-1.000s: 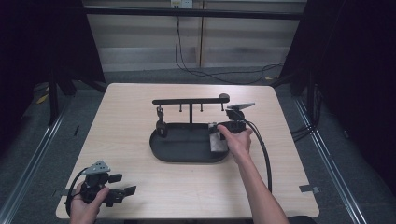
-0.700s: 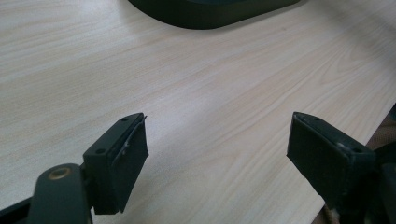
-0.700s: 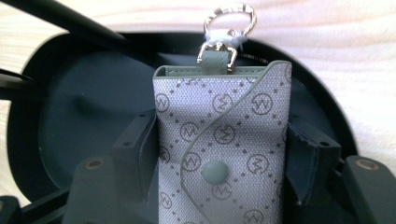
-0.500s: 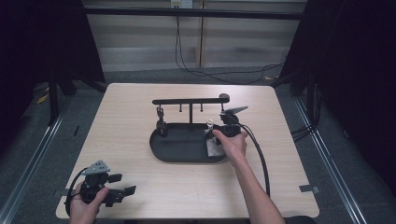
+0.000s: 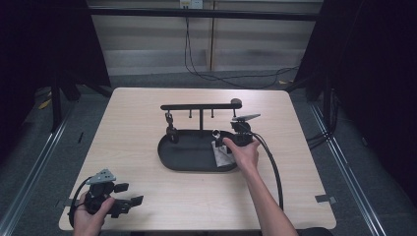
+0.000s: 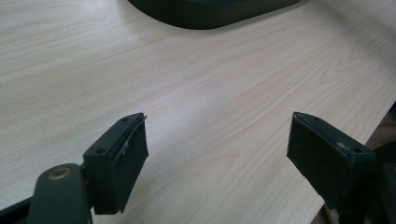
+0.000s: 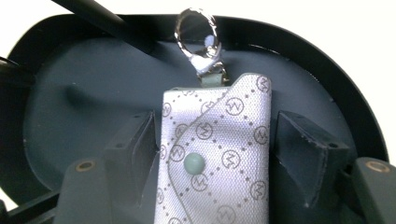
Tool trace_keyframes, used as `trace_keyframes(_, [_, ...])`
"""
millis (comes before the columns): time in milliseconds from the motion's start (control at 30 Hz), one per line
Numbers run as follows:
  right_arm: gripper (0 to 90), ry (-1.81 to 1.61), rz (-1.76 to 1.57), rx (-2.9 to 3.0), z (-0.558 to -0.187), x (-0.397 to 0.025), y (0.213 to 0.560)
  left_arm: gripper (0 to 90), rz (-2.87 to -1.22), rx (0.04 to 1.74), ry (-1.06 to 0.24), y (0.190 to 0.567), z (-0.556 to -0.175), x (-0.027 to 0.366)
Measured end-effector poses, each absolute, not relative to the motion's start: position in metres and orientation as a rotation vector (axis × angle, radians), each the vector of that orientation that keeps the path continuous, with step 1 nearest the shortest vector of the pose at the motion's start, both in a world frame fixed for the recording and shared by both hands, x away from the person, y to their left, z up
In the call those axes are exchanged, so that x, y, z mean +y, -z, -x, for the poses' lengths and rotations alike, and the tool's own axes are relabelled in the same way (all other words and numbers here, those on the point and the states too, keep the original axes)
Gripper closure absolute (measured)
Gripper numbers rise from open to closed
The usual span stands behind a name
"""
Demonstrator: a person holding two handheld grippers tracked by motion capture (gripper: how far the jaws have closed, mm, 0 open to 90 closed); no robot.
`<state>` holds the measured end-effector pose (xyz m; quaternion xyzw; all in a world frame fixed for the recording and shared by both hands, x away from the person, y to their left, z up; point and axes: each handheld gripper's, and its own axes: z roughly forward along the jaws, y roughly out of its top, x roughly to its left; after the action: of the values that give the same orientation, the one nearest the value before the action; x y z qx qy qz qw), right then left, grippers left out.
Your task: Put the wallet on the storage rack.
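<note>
1. The right gripper (image 7: 215,154) has its jaws either side of a small white patterned fabric pouch with a silver clasp (image 7: 215,154), not yet closed on it.
2. The pouch lies at the right end of the black oval tray (image 5: 189,162).
3. The left gripper (image 6: 217,158) hangs wide open over the table's (image 5: 147,118) near left corner.

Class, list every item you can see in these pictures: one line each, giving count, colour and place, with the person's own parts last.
Table: one, light wood, centre.
Tray: one, black oval, mid-table.
Rack: one, black bar with hooks, rising from the tray.
Pouch: one, white patterned, with silver clasp, in the tray between the right gripper's jaws.
Left gripper: one, black, open, near table's front left corner.
Right gripper: one, black, open around the pouch.
</note>
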<state>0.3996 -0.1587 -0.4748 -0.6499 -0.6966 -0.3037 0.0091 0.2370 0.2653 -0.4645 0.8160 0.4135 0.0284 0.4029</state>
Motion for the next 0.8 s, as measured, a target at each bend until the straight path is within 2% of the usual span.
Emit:
trace_keyframes(300, [19.7, 0.997, 2.004, -2.197, -0.395, -0.167, 0.467, 20.1, -2.062, 1.045, -0.065, 0.465, -0.237, 0.265])
trace_keyframes(800, [20.1, 1.141, 1.936, -2.308, -0.372, -0.193, 0.445, 20.1, -2.043, 1.061, -0.065, 0.465, -0.238, 0.267])
